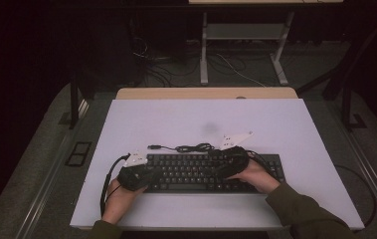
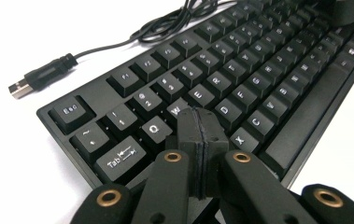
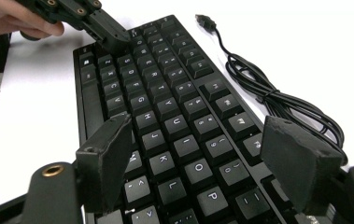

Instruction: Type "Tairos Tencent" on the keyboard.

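Left claw [image 2: 198, 140] pressed fully together, tip down on keys near W/S at left end of black keyboard [image 1: 211, 172]. Right claw [image 3: 202, 163] spread wide, empty, hovering over right-side keys. Keyboard centre-front on white table [image 1: 176, 119]; loose USB cable [image 1: 186, 147] bundled just behind it.

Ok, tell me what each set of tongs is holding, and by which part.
Nothing. The left tongs are shut and empty over the keyboard; the right tongs are open above it.
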Available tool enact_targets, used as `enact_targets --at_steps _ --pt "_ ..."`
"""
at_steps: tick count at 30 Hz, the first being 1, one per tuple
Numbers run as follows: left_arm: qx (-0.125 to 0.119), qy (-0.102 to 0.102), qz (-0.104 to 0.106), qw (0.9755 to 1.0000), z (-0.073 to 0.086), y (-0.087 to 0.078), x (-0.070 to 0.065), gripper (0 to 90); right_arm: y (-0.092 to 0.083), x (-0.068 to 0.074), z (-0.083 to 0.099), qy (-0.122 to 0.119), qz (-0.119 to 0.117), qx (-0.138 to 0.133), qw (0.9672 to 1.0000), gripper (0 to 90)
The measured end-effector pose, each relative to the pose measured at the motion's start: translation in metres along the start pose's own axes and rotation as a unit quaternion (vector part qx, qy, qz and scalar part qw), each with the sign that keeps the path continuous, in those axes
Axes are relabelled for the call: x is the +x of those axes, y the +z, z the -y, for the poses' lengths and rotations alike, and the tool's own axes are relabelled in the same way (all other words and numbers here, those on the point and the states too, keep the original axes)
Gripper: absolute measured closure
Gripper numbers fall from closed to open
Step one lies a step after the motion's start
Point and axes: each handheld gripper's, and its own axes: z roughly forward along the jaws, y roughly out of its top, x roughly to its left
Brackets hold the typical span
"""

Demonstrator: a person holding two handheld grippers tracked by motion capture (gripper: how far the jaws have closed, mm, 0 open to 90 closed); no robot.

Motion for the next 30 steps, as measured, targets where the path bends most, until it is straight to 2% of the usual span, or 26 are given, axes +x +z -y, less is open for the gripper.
enact_targets --at_steps 9,17,30 --pt "-0.009 -0.003 0.003 1.0000 -0.001 -0.003 -0.002 86.6 0.005 0.003 -0.002 -0.001 -0.005 0.005 1.0000 24.8" --pt "-0.011 -0.003 0.008 0.9999 -0.002 -0.002 -0.004 82.1 0.005 0.001 -0.004 0.008 -0.003 0.001 1.0000 24.9" --pt "-0.013 -0.002 0.006 0.9999 -0.003 0.000 -0.006 58.9 0.010 -0.005 -0.013 0.018 -0.002 -0.012 0.9998 25.6"
